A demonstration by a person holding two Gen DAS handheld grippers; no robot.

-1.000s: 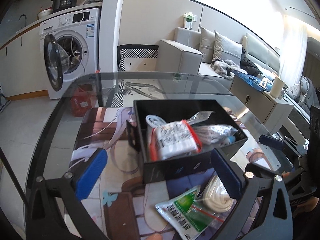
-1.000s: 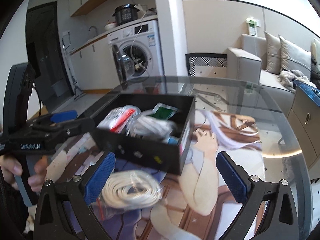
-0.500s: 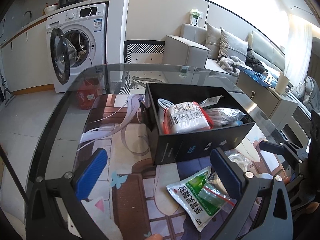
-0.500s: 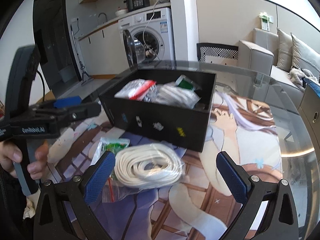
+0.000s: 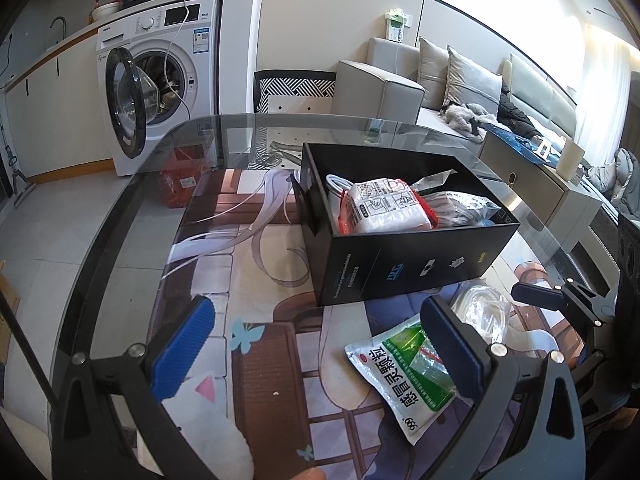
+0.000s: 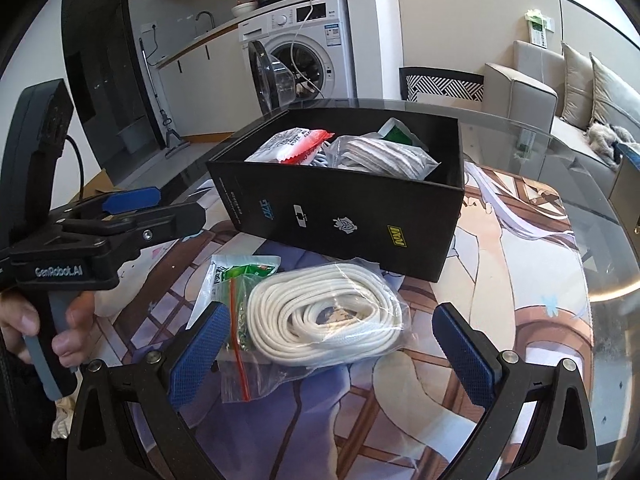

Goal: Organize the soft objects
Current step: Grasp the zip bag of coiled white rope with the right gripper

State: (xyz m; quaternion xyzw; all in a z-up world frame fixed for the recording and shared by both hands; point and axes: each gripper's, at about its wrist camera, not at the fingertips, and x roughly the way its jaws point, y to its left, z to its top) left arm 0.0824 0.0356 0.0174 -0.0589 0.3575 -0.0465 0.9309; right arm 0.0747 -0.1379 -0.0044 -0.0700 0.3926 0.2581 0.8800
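Both sets of jaws stand spread wide and empty: the right gripper [image 6: 328, 354] hangs over a clear bag of coiled white rope [image 6: 326, 314], the left gripper [image 5: 316, 350] beside a green-and-white sachet [image 5: 404, 372]. Both packets lie on the printed mat over the round glass surface [image 5: 132, 216], just in front of the open black cardboard box [image 6: 360, 216], already holding a red-edged white packet [image 5: 384, 208] and other bagged items. Bare mat lies open left of the box. Since a second ago both grippers have drawn back, and the rope bag now lies fully exposed.
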